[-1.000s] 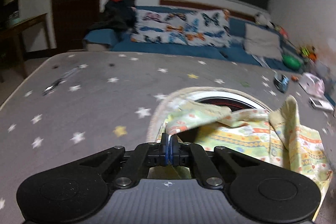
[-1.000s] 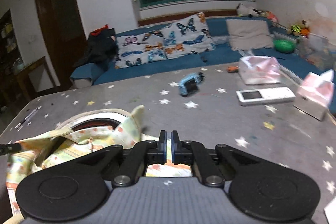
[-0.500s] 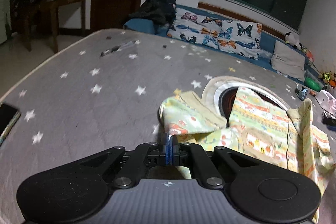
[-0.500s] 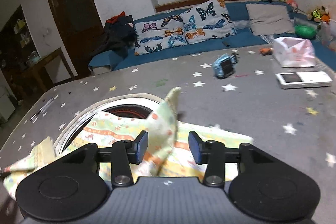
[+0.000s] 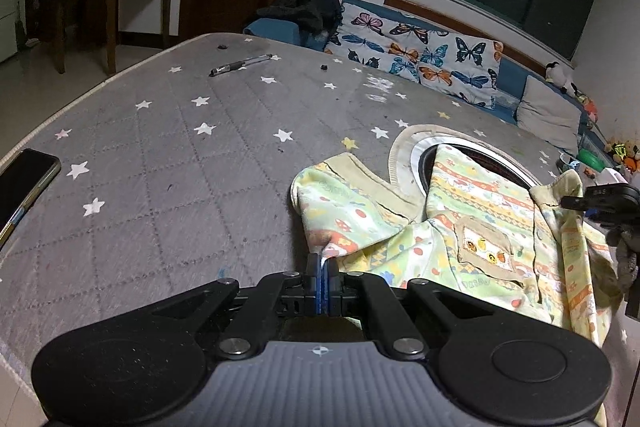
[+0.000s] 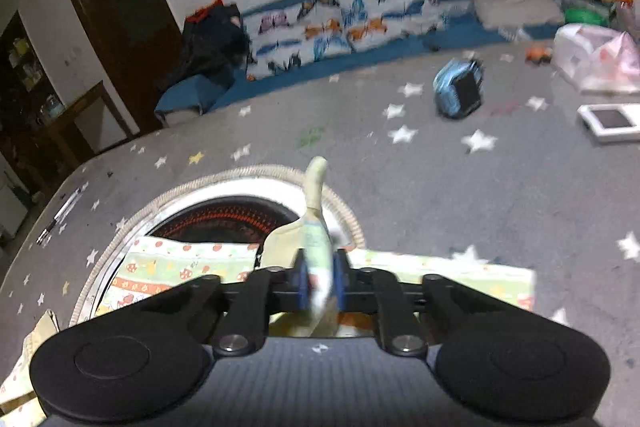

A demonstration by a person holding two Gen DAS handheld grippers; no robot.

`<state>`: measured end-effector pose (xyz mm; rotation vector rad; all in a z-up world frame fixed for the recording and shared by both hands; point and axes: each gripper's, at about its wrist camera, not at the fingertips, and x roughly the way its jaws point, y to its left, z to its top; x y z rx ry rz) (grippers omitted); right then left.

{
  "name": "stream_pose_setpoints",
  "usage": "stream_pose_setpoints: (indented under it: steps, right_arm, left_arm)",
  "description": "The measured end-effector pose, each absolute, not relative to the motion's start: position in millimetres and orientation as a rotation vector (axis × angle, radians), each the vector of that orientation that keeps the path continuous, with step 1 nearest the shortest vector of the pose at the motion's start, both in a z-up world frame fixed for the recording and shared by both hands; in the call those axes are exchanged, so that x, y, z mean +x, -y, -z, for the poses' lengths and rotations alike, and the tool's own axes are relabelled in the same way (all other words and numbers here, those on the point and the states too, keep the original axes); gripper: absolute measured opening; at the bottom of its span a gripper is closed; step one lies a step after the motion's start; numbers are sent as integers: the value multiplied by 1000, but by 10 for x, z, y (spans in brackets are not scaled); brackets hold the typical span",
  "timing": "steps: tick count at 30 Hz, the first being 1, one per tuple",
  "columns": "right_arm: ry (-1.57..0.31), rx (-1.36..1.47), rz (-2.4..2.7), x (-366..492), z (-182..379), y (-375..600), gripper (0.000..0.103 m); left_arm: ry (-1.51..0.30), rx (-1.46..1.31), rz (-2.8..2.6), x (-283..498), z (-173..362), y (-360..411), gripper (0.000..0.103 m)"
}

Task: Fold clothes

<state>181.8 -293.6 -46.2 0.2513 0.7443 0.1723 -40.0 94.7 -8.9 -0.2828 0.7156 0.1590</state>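
Observation:
A small yellow-green printed child's garment (image 5: 472, 223) lies crumpled on the grey star-patterned table (image 5: 180, 155), partly over a round heater opening (image 5: 424, 151). My left gripper (image 5: 321, 267) is shut on the garment's near left edge. My right gripper (image 6: 320, 283) has its blue pads pressed on an upright fold of the same garment (image 6: 316, 227). The right gripper's tip also shows at the far right of the left wrist view (image 5: 600, 197), at the garment's raised corner.
A phone (image 5: 24, 183) lies at the table's left edge and a pen (image 5: 240, 65) at the back. A blue toy (image 6: 460, 91), a white device (image 6: 608, 121) and a plastic bag (image 6: 596, 59) lie at the right. A sofa with butterfly pillows (image 5: 420, 47) stands behind.
My right gripper opened, moved onto an upright fold of the garment, then closed on it. My left gripper kept its grip and pulled back, drawing the garment's left edge toward me.

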Motion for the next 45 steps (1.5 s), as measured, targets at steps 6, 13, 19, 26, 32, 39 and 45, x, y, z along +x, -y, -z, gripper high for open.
stream_pose_setpoints:
  steps: [6,13,19,26,32,39,45]
  right_arm:
    - [-631,187,-127,1370,79,3200,4]
    - [-531,157,-11,645,-265,3738,3]
    - [-544,154,103,75,-234,4172,4]
    - [-648,168,250,-190,156,4527,4]
    - [-721,172,302,-375,389,4648,4]
    - [-734,141,320,-461,306,4680,13]
    - [-679,106,297,-469,95,4609,21]
  left_arm:
    - [-705,-288,-151,-485,52,-915,1]
    - [-702,-275,-134,-658,20,-882,1]
    - [-716,-272,-128,-836,6,-887,1]
    - [-763,-256,-111,-923,79,-837,1]
    - [-789,-252,-105,-960,97,-860,1]
    - [-820,-225,-76,-955,78,-877,6]
    - [-801,-190,-66,-997,-42,-912,8]
